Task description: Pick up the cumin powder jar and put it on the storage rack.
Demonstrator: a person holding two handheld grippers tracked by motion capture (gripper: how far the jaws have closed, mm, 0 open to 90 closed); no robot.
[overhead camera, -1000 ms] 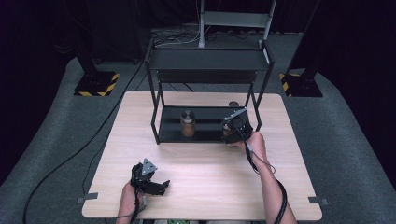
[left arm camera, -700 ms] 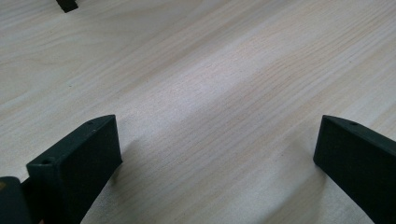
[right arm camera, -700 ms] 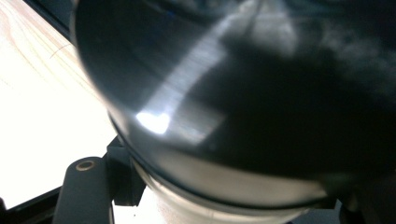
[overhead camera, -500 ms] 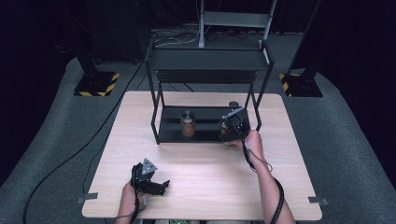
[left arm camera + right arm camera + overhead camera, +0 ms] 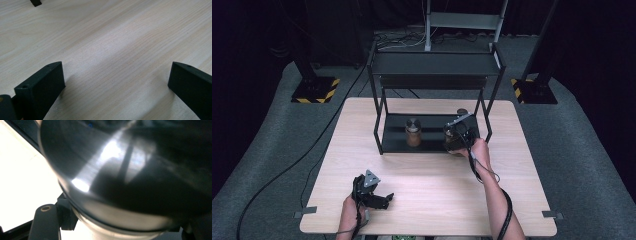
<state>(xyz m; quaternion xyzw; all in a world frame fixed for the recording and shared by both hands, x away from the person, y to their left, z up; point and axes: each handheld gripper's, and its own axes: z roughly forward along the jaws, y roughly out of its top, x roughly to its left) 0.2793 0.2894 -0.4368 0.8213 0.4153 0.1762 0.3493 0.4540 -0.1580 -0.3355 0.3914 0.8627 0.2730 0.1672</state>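
Two jars on rack's lower shelf, rack on table

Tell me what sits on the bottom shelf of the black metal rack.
On the black metal rack's bottom shelf stands a brown jar with a silver lid. To its right, the right gripper is shut on a second dark jar, mostly hidden behind it.

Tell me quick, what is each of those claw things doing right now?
Left gripper: open, holding nothing, fingers wide apart just over the table.
Right gripper: shut on the dark jar at the rack's lower shelf.
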